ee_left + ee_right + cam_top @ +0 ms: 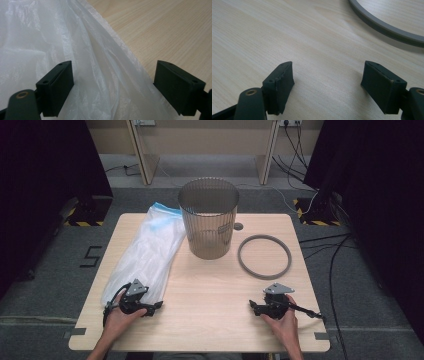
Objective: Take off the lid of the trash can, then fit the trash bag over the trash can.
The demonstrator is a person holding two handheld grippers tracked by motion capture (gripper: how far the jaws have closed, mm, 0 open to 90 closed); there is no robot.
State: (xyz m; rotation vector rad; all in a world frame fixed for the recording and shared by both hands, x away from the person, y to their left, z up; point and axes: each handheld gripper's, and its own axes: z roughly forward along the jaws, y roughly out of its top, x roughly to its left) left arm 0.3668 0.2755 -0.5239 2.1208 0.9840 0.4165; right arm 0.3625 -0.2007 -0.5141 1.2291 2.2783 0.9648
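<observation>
- Left of centre in the high view: clear plastic bag, long and flat on the surface, running from the lower left up toward the frame's middle, a blue-tinted end at its top.
- Lower left of the high view: left hand-held gripper in the person's left hand, resting at the bag's near end, jaws pointing right.
- Left gripper view: left hand-held gripper wide open, jaws spread apart over the bag; bag film across the left and middle of the frame, its edge slanting from top centre to lower right, bare wood at upper right. Contact between jaws and film: cannot tell.
- Upper centre of the high view: ribbed grey bin, upright, just beside the bag's top end.
- Right of centre: grey ring, flat on the surface, near the bin but apart from it.
- Lower right: right hand-held gripper in the right hand, below the ring, jaws pointing left.
- Right gripper view: right hand-held gripper open, jaws wide apart with bare wood between, nothing gripped; arc of the ring at upper right.
</observation>
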